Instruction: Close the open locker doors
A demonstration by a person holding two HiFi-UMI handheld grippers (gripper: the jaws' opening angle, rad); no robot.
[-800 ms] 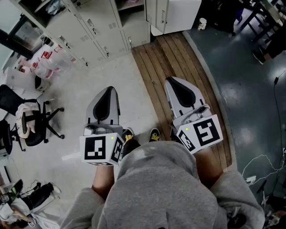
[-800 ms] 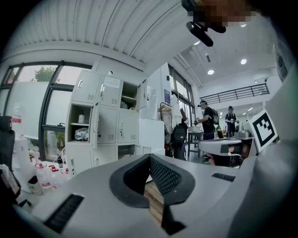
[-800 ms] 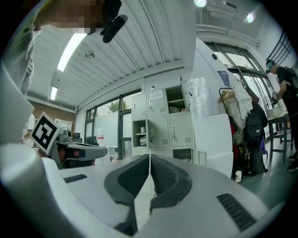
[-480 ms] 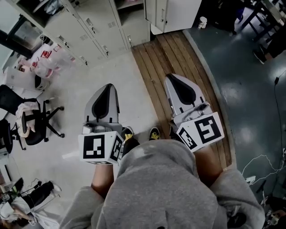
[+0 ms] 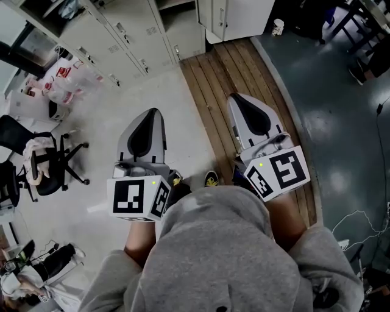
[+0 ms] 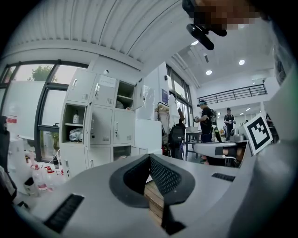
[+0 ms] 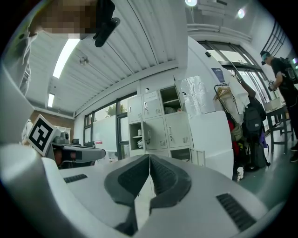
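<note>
- The left gripper (image 5: 152, 113) (image 6: 149, 158) is held roughly level, tipped a little downward. Its jaws are together at the tips, with nothing between them.
- The right gripper (image 5: 235, 98) (image 7: 149, 156) is held level just beside the left one, on its right. Its jaws are closed too and hold nothing.
- The lockers (image 5: 125, 36) (image 6: 100, 125) (image 7: 160, 125) stand ahead of both grippers, well apart from the tips. In the head view they lie beyond the left gripper, ahead and to its left.
- In the left gripper view, an open compartment (image 6: 74, 126) shows above and left of the jaw tips, and another open compartment (image 6: 125, 95) higher up, nearer the centre line.
- In the right gripper view, an ajar locker door (image 7: 148, 135) sits straight above the jaw tips, with an open top compartment (image 7: 170, 104) up and to the right.
- The wooden floor strip (image 5: 244, 73) runs under the right gripper and on ahead of it.
- A white cabinet (image 5: 234, 18) stands at that strip's far end, ahead of the right gripper.
- An office chair (image 5: 42, 164) stands well off to the left of the left gripper, with plastic bags (image 5: 67, 82) ahead of it by the lockers.
</note>
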